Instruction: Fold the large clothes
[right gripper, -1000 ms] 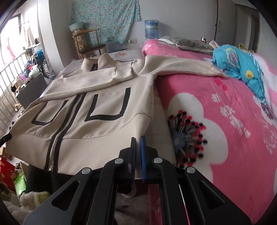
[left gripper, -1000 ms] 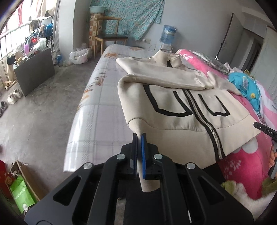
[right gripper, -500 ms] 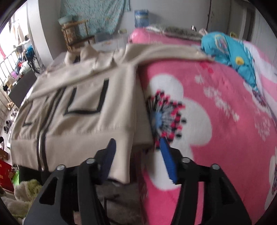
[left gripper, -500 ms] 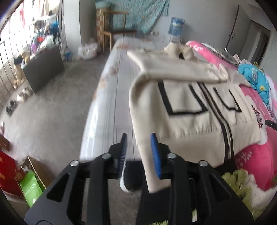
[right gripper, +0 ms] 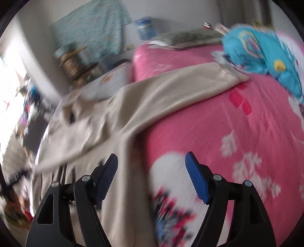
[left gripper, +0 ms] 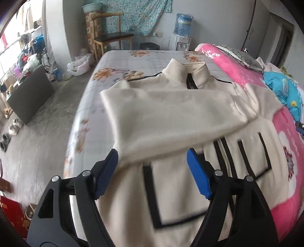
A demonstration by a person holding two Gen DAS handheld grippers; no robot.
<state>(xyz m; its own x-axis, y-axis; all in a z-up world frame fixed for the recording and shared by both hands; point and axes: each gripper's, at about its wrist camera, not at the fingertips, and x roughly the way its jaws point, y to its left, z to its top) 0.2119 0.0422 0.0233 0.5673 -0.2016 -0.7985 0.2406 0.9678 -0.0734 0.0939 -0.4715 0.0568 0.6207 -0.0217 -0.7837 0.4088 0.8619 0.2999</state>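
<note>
Both your left gripper [left gripper: 152, 171] and right gripper [right gripper: 151, 174] have just been opening and hold nothing above the cream zip-front fleece jacket [left gripper: 171, 117] lying across the bed, whose folded sleeve could slide off if brushed.

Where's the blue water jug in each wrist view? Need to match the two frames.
Left wrist: water jug at top, right of centre, against the back wall beyond the bed.
Right wrist: water jug at top centre, blurred, behind the pink blanket.
Shared landmark: the floral cloth on the wall, left of the jug in both.
</note>
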